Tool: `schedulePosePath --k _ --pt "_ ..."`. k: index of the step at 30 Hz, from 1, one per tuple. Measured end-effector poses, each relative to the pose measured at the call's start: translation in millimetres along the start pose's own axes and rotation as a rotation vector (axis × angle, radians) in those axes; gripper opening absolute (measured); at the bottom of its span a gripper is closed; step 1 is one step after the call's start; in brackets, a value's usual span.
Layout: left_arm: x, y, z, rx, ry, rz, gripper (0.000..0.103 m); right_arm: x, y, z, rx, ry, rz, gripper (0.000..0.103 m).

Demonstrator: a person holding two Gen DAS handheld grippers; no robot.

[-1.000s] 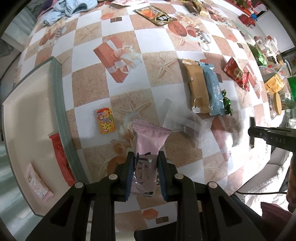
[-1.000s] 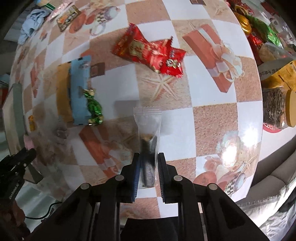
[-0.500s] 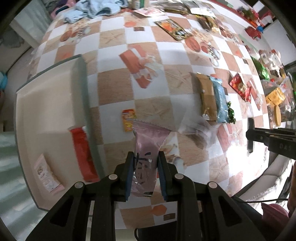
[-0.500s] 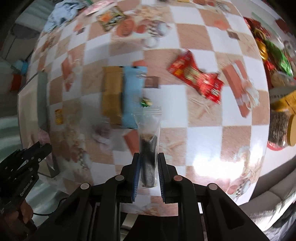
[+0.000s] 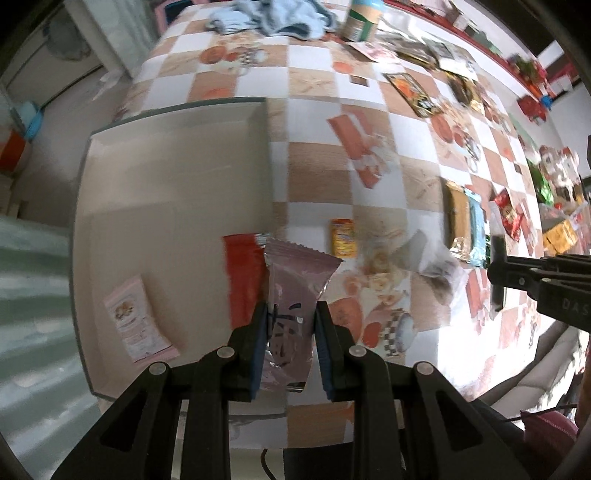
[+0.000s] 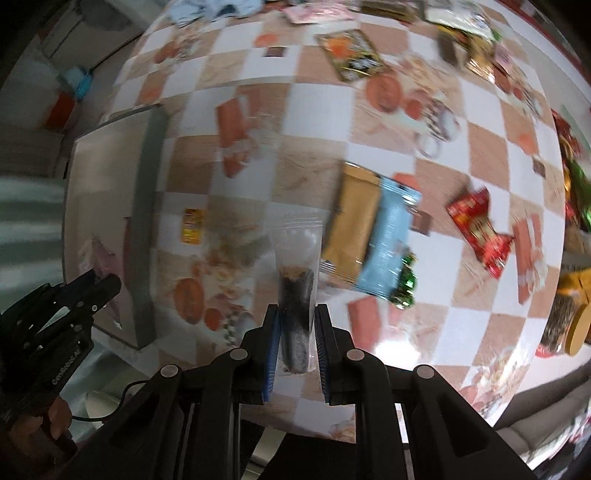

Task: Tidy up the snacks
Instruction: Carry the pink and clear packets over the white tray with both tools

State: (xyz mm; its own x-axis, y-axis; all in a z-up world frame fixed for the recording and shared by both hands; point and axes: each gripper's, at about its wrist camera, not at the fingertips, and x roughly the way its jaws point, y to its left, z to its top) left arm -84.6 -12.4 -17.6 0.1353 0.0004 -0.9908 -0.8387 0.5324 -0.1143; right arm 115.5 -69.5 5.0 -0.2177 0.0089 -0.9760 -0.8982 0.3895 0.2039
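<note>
My left gripper (image 5: 290, 314) is shut on a pink snack packet (image 5: 295, 284) and hangs over the right rim of a beige tray (image 5: 166, 177). The tray holds a red packet (image 5: 243, 273) and a pale pink packet (image 5: 138, 325). My right gripper (image 6: 295, 317) is shut on a clear bag with dark snacks (image 6: 297, 280), held above the checkered tablecloth. In the left wrist view the right gripper (image 5: 496, 275) comes in from the right with the clear bag (image 5: 437, 260). The left gripper (image 6: 107, 286) shows at the left of the right wrist view.
On the cloth lie a small orange box (image 5: 341, 236), a brown packet (image 6: 352, 221), a light blue packet (image 6: 388, 243), a green candy (image 6: 406, 282) and a red packet (image 6: 478, 229). More snacks crowd the far and right edges. A blue cloth (image 5: 280, 18) lies at the far end.
Both grippers have risen and moved left toward the tray, each keeping its packet. The tray now fills more of the left wrist view, and the pink packet has come over its rim.
</note>
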Motion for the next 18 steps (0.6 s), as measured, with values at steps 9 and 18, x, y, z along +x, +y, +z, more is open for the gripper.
schedulePosePath --k 9,18 --pt "-2.6 36.1 -11.6 -0.085 -0.007 0.013 0.027 4.9 49.3 15.8 -0.106 -0.005 -0.003 0.02" --pt "-4.2 62.8 -18.8 -0.144 -0.015 0.015 0.027 5.1 97.1 25.8 -0.203 -0.005 0.006 0.02"
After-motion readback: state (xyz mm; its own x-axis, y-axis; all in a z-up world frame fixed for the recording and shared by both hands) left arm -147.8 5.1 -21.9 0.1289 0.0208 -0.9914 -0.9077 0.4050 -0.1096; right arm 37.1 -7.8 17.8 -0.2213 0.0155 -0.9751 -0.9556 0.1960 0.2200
